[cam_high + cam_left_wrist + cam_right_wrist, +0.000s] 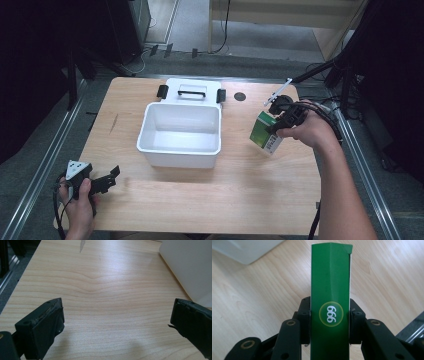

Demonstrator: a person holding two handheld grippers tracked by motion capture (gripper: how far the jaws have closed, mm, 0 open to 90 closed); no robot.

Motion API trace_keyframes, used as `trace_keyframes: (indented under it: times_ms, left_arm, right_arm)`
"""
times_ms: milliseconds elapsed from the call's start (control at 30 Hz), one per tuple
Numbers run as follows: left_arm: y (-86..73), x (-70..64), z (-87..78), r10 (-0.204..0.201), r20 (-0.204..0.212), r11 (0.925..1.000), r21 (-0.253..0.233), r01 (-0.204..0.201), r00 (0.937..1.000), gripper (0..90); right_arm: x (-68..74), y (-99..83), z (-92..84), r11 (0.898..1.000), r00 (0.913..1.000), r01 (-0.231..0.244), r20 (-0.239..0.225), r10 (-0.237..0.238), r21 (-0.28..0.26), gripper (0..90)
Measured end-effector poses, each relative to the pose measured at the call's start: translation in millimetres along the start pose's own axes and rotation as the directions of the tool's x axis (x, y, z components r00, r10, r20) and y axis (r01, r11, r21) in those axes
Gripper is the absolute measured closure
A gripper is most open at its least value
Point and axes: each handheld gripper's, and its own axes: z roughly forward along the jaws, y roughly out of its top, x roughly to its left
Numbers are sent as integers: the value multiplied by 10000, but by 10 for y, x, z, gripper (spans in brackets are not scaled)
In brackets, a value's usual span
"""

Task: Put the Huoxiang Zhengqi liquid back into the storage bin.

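Observation:
A green and white carton [265, 132] marked 999 hangs above the right side of the wooden table [200, 195], to the right of the white bin. My right gripper [278, 122] is shut on it. In the right gripper view both black jaws press on the narrow sides of the green carton [330, 302], which stands up between them off the wood. My left gripper [111, 177] rests near the table's front left corner, held by a hand. In the left gripper view its fingers [40, 327] stand wide apart with bare wood between them.
An open white plastic bin [180, 134] sits in the middle of the table, its lid [192, 91] with black latches lying behind it. The bin's corner [190, 262] is ahead and right of the left gripper. A round black hole [240, 96] marks the back.

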Motion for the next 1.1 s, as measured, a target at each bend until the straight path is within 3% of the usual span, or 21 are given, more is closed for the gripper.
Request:
trace_keyframes:
  times_ms: [100,233,267,400,433,467,500,533,567,600,700,767,900,1100]
  left_arm:
    - [0,-1,1,-5,2,10000,-21,5,10000,1]
    - [1,-1,0,4,2,10000,-12,-4,10000,1]
    - [1,0,-1,4,8,10000,-6,-4,10000,1]
    - [1,-1,0,7,6,10000,-10,-7,10000,1]
    - [1,-1,0,6,6,10000,-9,-6,10000,1]
    - [1,0,0,6,9,10000,-4,-6,10000,1]
    - [1,0,0,-5,11,10000,-6,5,10000,1]
    - [1,1,0,-12,12,10000,-9,12,10000,1]
    - [1,0,0,-23,13,10000,-7,23,10000,1]
    - [1,0,0,-12,15,10000,-3,12,10000,1]
    - [1,1,0,-21,21,10000,-9,21,10000,1]
    - [1,2,-1,-21,31,10000,3,21,10000,1]
    - [1,3,-3,-32,47,10000,29,32,10000,0]
    - [1,5,-1,-38,62,10000,39,37,10000,1]
  right_arm:
    - [62,42,-90,9961,9961,865,-178,-868,-162,641]
    - [119,88,-157,9904,9903,1364,-246,-1370,-236,641]
    - [166,133,-216,9831,9831,1801,-264,-1809,-315,640]
    - [224,198,-300,9769,9768,2098,-353,-2112,-397,641]
    - [269,248,-366,9593,9599,2766,-297,-2786,-572,641]
    - [269,248,-366,9593,9599,2766,-297,-2786,-572,641]
    - [280,266,-387,9500,9512,3056,-236,-3076,-641,640]
    - [324,317,-457,9351,9370,3475,-128,-3491,-693,641]
    - [324,317,-457,9351,9370,3475,-128,-3491,-693,641]
    - [351,370,-512,9236,9260,3753,-116,-3773,-785,641]
    - [393,442,-583,9102,9142,4026,-75,-4052,-973,642]
    - [415,468,-610,9088,9128,4054,-101,-4083,-992,642]
    - [477,610,-714,8908,8953,4400,-218,-4450,-1136,644]
    - [530,772,-835,8787,8842,4632,-74,-4671,-1153,644]
